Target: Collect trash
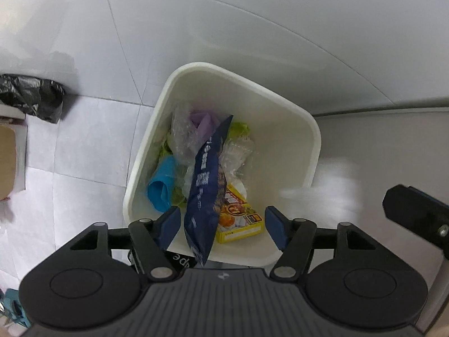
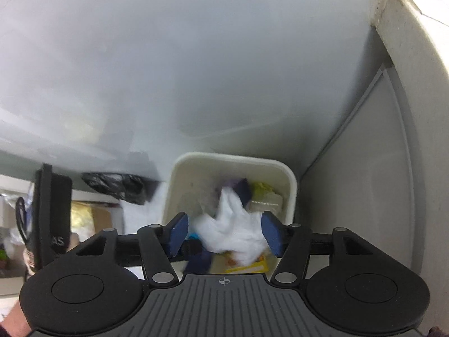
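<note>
Both grippers are over the white bin (image 1: pixel 286 146), which fills the middle of the left wrist view. The left gripper (image 1: pixel 223 223) has its 2 blue pads spread wide, and nothing is clamped between them. A long dark blue snack bag (image 1: pixel 206 185) stands tilted in the bin, its lower end passing between the pads at the bottom centre without either pad pressing it. Just right of the bag lies a yellow food box (image 1: pixel 238 219), flat on the heap. At centre left sits a bright blue cup (image 1: pixel 160 189), with clear crumpled plastic (image 1: pixel 185 137) and a scrap of purple film (image 1: pixel 203 119) above it. A black trash bag (image 1: pixel 33 98) is on the floor at the far left edge.

In the right wrist view, the right gripper (image 2: pixel 224 231) is parted as well. A blurred white plastic bag (image 2: pixel 235 230) shows between the pads, above the bin's contents; the pads don't look closed on it, though the blur makes contact hard to judge. The bin's rim (image 2: pixel 233 158) curves across the centre of that frame.
</note>
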Demonstrator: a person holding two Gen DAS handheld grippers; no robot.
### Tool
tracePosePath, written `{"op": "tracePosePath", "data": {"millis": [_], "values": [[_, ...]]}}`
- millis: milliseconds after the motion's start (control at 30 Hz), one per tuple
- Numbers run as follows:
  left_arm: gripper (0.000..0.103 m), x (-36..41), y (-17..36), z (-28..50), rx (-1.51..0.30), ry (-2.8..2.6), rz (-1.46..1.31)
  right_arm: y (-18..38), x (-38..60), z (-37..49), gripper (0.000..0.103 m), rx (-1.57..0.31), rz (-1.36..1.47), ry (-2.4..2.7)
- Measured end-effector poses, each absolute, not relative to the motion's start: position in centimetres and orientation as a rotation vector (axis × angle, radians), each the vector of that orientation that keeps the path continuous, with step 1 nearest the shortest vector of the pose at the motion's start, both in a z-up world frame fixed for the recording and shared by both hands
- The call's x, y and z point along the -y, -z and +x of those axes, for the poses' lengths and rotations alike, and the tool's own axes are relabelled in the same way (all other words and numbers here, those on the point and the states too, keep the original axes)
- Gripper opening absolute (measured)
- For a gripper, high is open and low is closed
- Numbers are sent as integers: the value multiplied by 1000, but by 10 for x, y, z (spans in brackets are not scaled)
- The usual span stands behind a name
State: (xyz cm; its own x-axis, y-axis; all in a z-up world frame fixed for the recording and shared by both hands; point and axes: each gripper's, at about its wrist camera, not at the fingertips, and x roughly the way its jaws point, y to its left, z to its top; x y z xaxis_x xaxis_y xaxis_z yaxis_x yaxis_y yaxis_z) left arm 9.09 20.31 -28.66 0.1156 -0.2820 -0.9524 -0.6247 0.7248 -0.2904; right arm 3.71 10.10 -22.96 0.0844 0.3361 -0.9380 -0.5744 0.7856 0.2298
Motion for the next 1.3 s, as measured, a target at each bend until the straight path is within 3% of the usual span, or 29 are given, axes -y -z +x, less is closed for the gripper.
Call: {"op": "tracePosePath", "data": {"millis": [367, 433, 700, 1000, 1300], "values": [[83, -197, 260, 91, -1441, -311, -737, 199, -81, 36, 59, -1291, -181, -716], [88, -194, 250, 89, -1422, -316, -714, 187, -76, 32, 69, -1266, -170, -734], [99, -167, 181, 68, -1344, -366, -573, 129, -39, 5, 85, -1177, -165, -741], [102, -120, 88, 42, -1236, -290, -522, 52, 36, -36, 94, -1046, -217, -600], [102, -69, 37, 26, -1210, -264, -409, -9, 114, -69, 99, -996, -175, -441]]}}
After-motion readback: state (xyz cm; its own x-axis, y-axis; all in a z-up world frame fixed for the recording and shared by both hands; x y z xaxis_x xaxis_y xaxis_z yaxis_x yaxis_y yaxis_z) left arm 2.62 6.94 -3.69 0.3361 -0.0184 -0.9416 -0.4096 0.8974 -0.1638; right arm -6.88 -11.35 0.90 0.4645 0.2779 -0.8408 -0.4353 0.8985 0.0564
